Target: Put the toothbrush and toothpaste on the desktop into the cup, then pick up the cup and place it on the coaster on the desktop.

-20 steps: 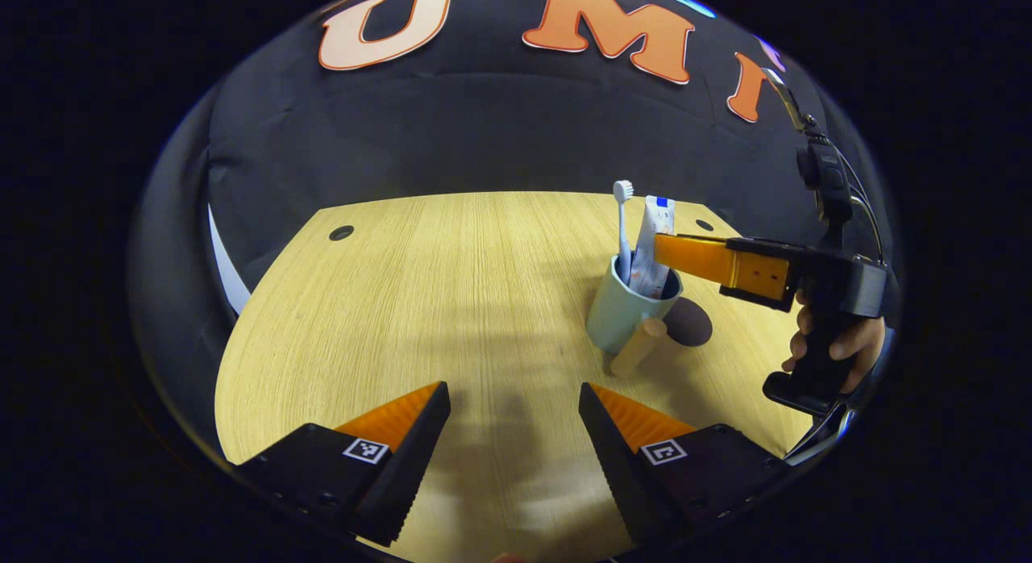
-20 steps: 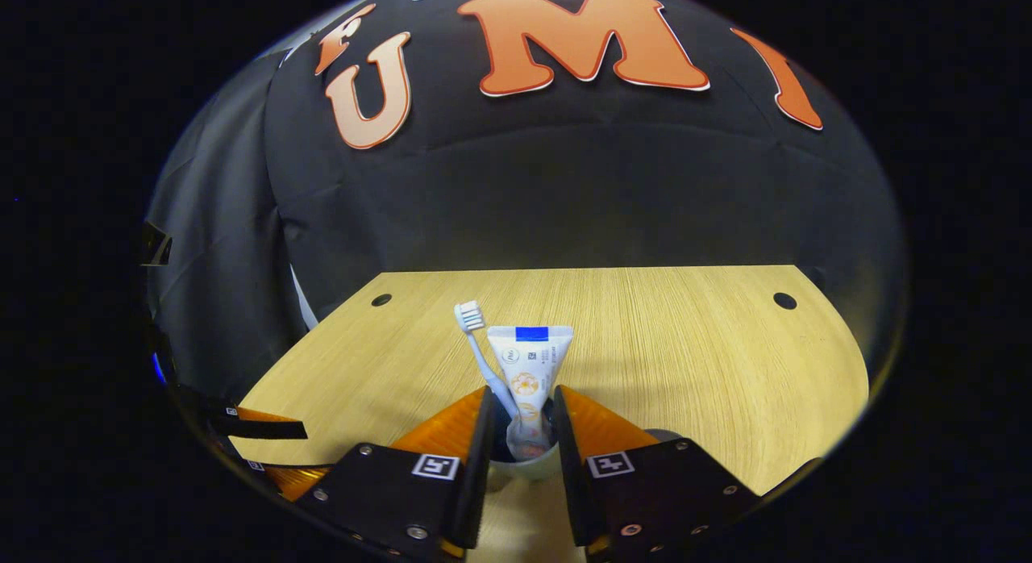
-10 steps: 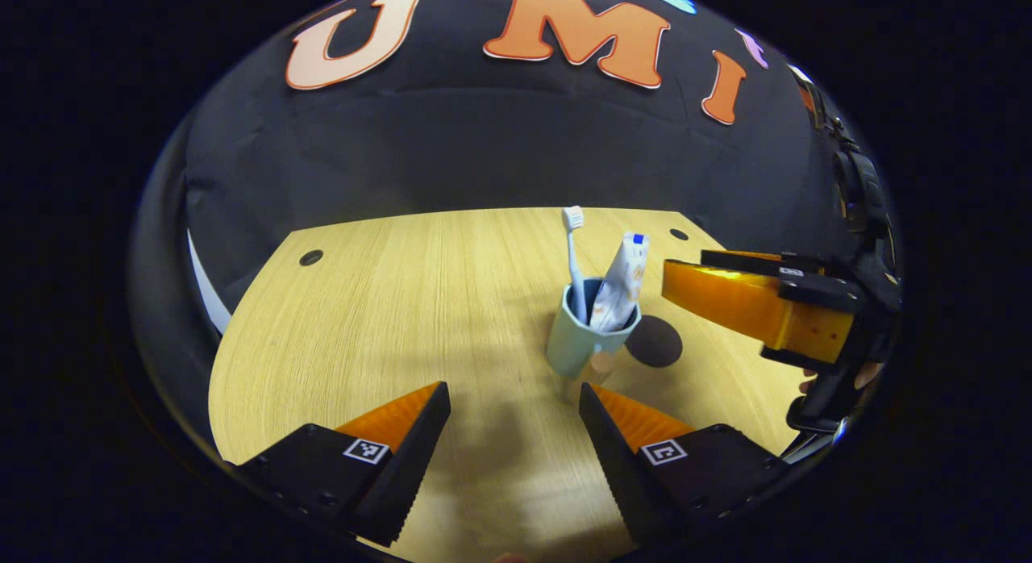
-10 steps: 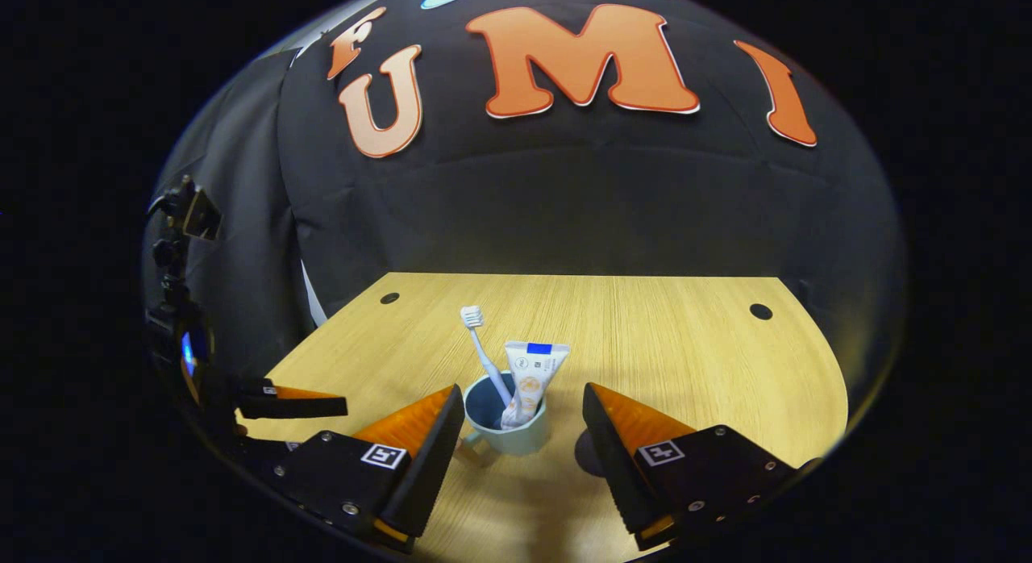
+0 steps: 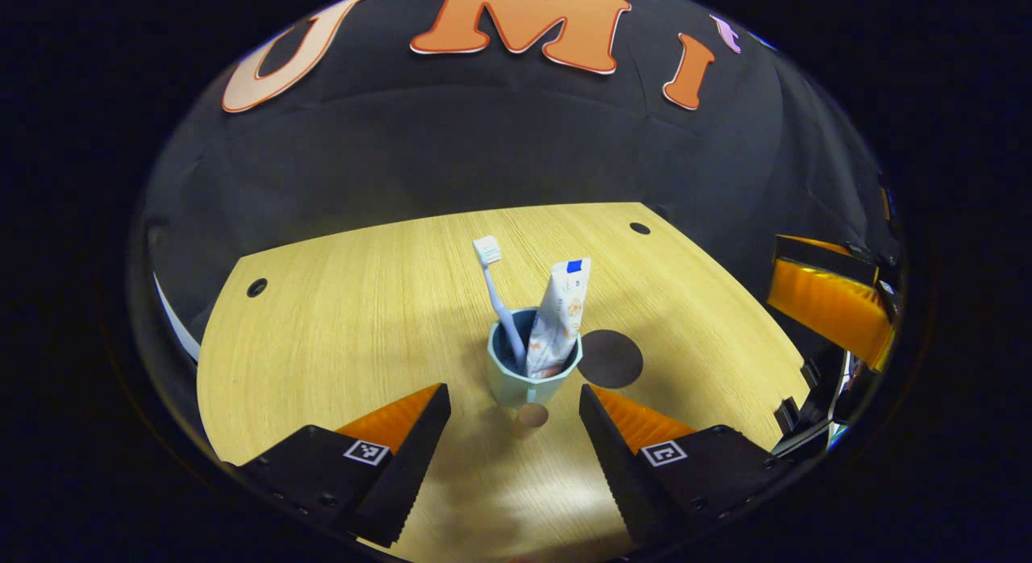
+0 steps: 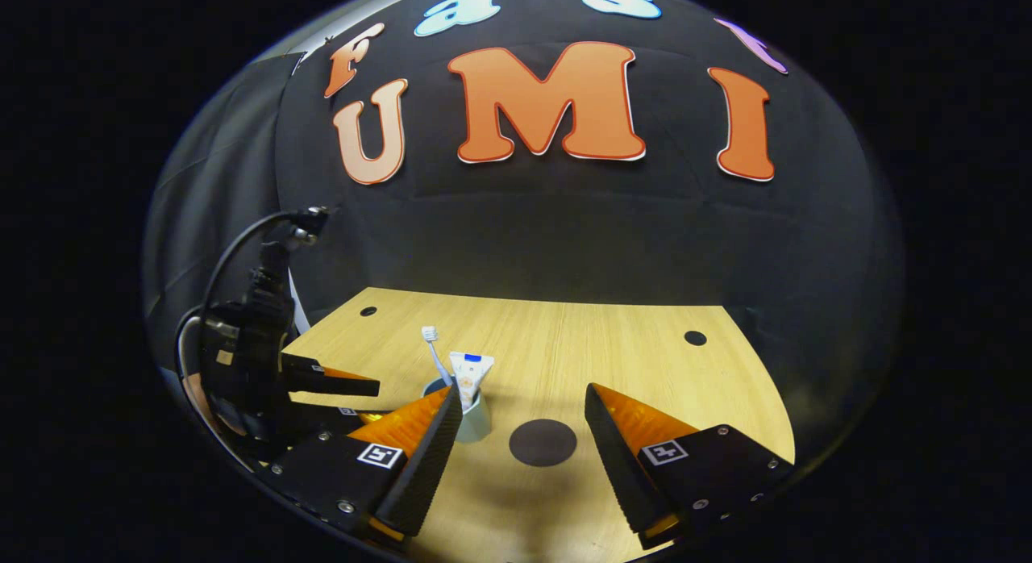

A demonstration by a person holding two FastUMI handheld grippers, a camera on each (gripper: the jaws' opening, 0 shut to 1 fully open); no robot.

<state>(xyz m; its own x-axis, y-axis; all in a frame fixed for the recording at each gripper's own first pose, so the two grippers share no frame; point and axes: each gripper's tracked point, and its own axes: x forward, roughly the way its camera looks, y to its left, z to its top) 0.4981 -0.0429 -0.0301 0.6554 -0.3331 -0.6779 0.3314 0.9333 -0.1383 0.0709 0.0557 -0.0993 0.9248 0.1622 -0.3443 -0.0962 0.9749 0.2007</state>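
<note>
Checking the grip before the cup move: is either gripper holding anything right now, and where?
Nothing is held. The left gripper and right gripper are open; the cup stands free.

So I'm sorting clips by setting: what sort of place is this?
Likely a staged recording booth, not a real bathroom: a wooden desk against a black cloth wall, holding just a cup and coaster.

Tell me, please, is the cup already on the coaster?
No. The cup stands upright on the desktop beside the dark coaster, holding toothbrush and toothpaste.
</note>
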